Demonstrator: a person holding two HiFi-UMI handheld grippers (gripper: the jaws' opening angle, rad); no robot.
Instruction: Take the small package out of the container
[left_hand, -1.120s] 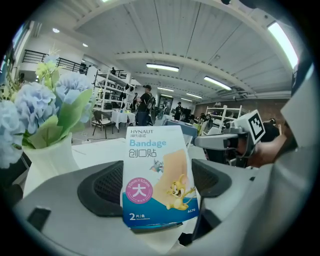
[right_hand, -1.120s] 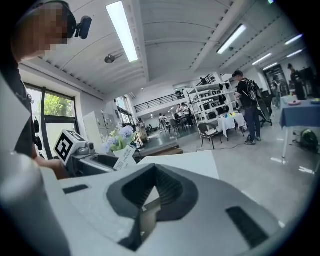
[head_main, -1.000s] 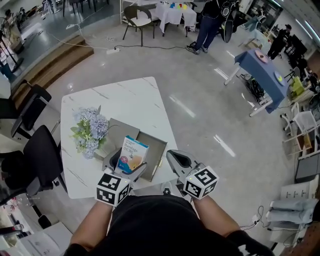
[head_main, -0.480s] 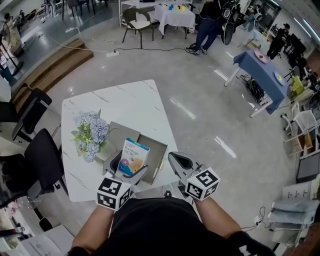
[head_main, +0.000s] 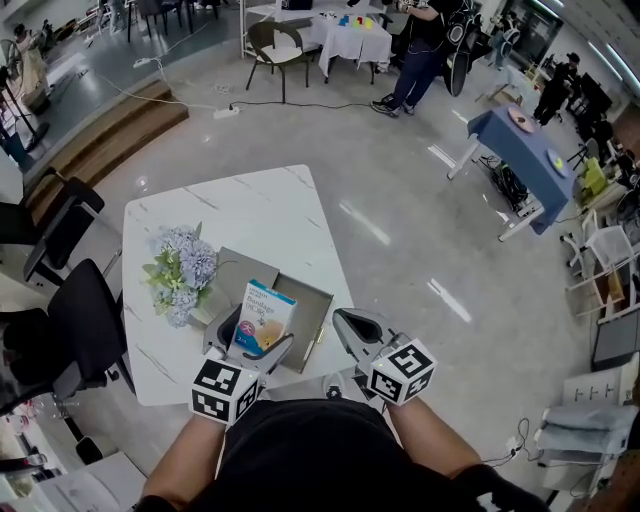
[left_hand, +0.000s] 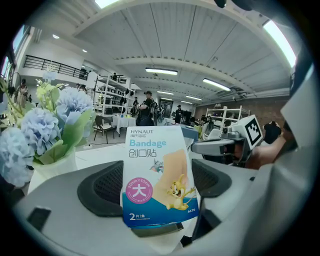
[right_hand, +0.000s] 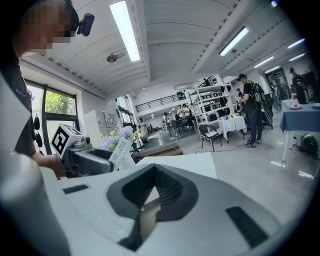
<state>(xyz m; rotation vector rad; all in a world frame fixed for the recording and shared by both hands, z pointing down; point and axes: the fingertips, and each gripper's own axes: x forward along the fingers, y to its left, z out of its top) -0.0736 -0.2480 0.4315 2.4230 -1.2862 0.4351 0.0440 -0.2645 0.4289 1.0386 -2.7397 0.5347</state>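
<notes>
Black office chairs (head_main: 70, 300) stand at the far left of my head view, beside the white marble-patterned square table (head_main: 240, 210). On it a bunch of pale blue, ball-headed flowers with green leaves (head_main: 180, 268) sits just left of the open grey cardboard box (head_main: 318, 300). The bare left forearm (head_main: 185, 450) reaches up from the bottom edge. It carries the left gripper (head_main: 253, 341), which is capped by a black-and-white marker cube (head_main: 222, 388) and points away over the table's near edge. In the left gripper view I see its dark ribbed pads (left_hand: 107, 186) pressed against the lower sides of the small flat bandage package (left_hand: 156, 175). The package is glossy card, white above and blue along the base, with a cartoon cat and mouse and a round pink label. It stands upright over the near-left part of the box, but I cannot tell whether its bottom edge is clear of the box. Further right, the right forearm (head_main: 430, 440) angles inward. The right gripper (head_main: 348, 322) hangs just beside the box's near right corner. In its own view the smooth grey jaws meet with only a thin slit between the ribbed pads, and they grip nothing. At far right a blue-topped table (head_main: 530, 150) stands on the shiny grey floor (head_main: 420, 230).
</notes>
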